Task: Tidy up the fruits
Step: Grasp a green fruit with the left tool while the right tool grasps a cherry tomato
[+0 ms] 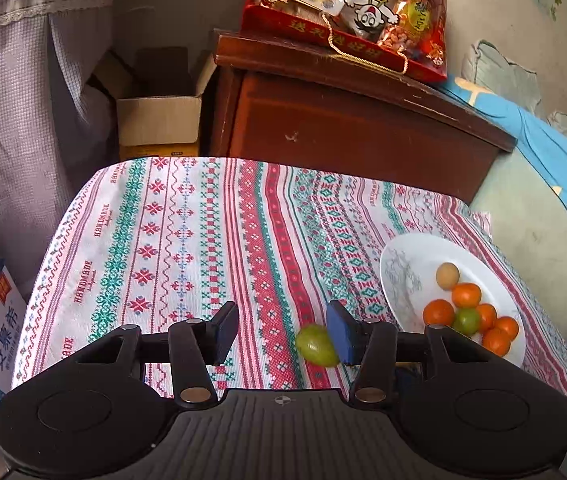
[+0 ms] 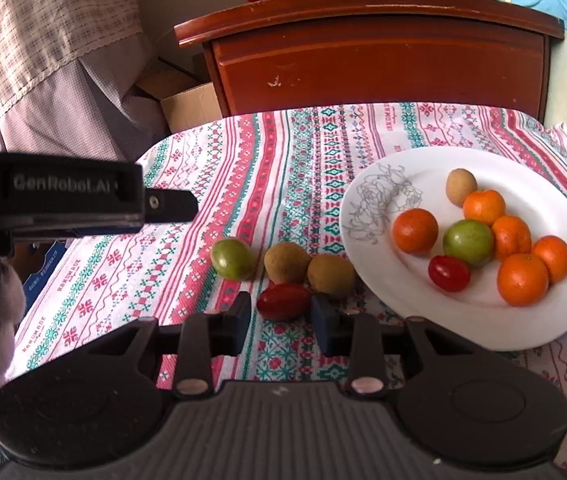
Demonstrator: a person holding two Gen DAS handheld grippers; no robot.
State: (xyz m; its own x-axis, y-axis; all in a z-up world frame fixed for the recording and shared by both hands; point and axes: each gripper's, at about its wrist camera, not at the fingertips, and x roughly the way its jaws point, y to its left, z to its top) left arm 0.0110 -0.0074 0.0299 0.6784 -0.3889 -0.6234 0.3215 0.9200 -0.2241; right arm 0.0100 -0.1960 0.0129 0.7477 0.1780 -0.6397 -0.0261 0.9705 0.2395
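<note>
Just ahead of the right hand-held gripper (image 2: 280, 316), a red cherry tomato (image 2: 283, 301) lay on the patterned cloth of the desk (image 2: 187, 184), sitting in the gap between the two blue pads, which stood apart and did not appear to touch it. Beyond it, two brown fruits (image 2: 287, 262) rested side by side, with a green fruit (image 2: 232, 258) to their left. A white plate (image 2: 383, 300) to the right carried five oranges, a green fruit, a second red tomato and a pale brown fruit.

The left hand-held gripper (image 1: 283, 330) hovered over the cloth with its jaws wide, the green fruit (image 1: 317, 346) showing just beside its right pad (image 1: 341, 334); contact could not be judged. The same plate (image 1: 399, 280) lay to its right.
</note>
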